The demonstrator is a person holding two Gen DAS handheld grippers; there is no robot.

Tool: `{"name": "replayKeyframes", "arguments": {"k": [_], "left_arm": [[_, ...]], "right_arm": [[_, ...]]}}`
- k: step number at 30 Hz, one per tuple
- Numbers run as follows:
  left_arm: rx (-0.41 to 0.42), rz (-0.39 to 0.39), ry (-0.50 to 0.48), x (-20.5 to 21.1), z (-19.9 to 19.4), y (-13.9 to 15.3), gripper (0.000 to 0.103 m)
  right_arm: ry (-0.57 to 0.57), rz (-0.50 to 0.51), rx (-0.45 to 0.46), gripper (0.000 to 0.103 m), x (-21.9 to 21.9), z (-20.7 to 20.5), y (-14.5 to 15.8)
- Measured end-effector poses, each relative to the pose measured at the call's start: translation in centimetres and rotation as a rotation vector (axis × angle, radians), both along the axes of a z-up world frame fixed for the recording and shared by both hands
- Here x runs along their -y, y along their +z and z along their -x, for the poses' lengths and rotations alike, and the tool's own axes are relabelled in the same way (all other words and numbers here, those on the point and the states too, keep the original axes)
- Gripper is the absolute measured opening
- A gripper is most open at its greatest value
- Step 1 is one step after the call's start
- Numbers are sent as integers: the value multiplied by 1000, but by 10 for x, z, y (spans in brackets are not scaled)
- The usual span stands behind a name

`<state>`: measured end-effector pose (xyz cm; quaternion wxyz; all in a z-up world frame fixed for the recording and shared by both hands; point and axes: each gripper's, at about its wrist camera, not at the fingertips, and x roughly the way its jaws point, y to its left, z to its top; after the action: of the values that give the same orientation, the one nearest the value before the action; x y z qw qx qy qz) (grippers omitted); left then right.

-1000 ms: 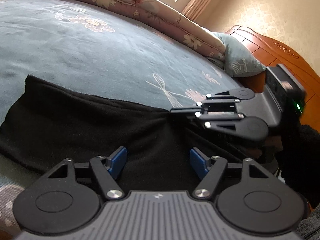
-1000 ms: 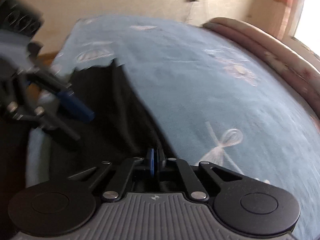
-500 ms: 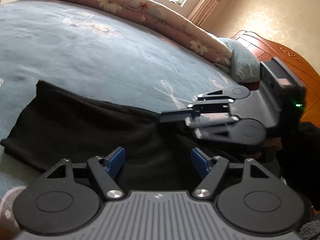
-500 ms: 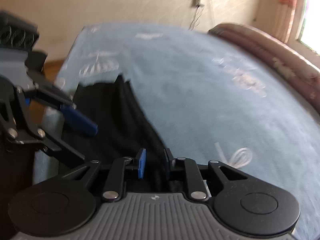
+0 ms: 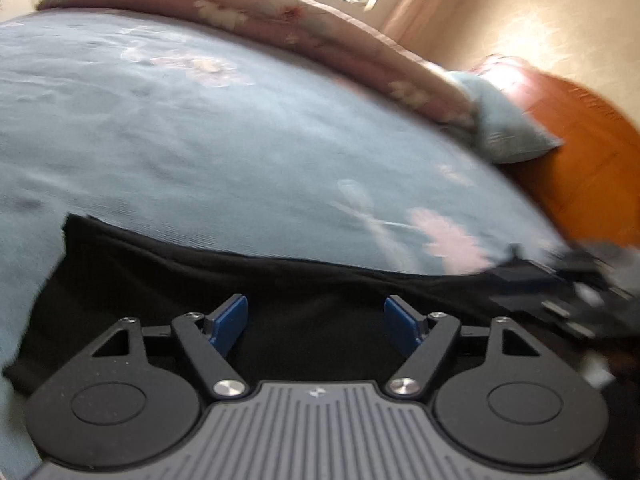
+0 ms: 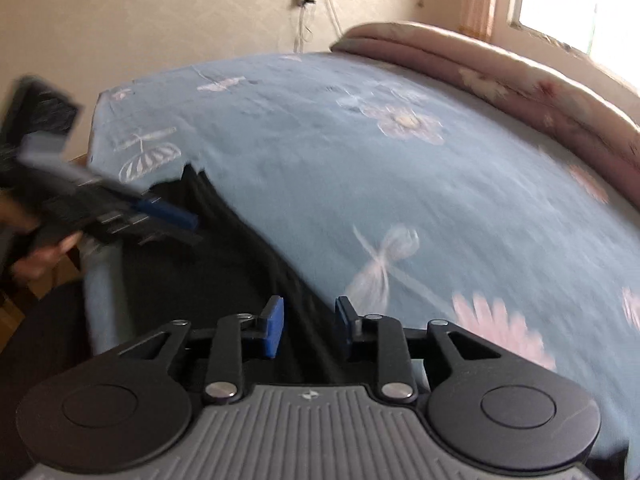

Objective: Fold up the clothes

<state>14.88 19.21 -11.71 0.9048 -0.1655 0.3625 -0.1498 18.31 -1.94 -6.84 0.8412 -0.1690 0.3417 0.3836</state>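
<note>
Black garment (image 5: 160,280) lies flat as a long folded band along the near edge of the bed (image 5: 240,140), on its blue floral sheet. Right gripper (image 6: 308,328): fingers opening, dark cloth below the gap, pads not pressing, probably a release after laying the fold. Left gripper (image 5: 316,324): fingers spread wide over the cloth, pinching nothing. Fabric matte, soft, far edge fairly straight, slight ridges.

The left wrist camera is looking low across the black garment (image 5: 168,280) and blue bedsheet (image 5: 200,152) toward the far quilt (image 5: 280,20). The right wrist camera is looking leftward along the same garment (image 6: 224,264), both sharing the sheet and window-side quilt.
</note>
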Motion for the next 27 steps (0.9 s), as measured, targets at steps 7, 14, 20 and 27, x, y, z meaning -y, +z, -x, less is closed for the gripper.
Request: {"name": "replayKeyframes", "arguments": {"k": [7,14,20,27], "left_arm": [[-61,-165,171,-2,-4,15,74],[-2,-65,-108,54,24,42,79],[-100,-96,-203,92,22,16,79],[-141,-103,-201,84,40,11,81]], "right_arm": [[-244,-28,-146,42,69,24,-38],[-262,-95,-65,42,77,3,-33],[-75,91,62,42,38,-25,-45],[-149,40,24,57,35,-64,-49]]}}
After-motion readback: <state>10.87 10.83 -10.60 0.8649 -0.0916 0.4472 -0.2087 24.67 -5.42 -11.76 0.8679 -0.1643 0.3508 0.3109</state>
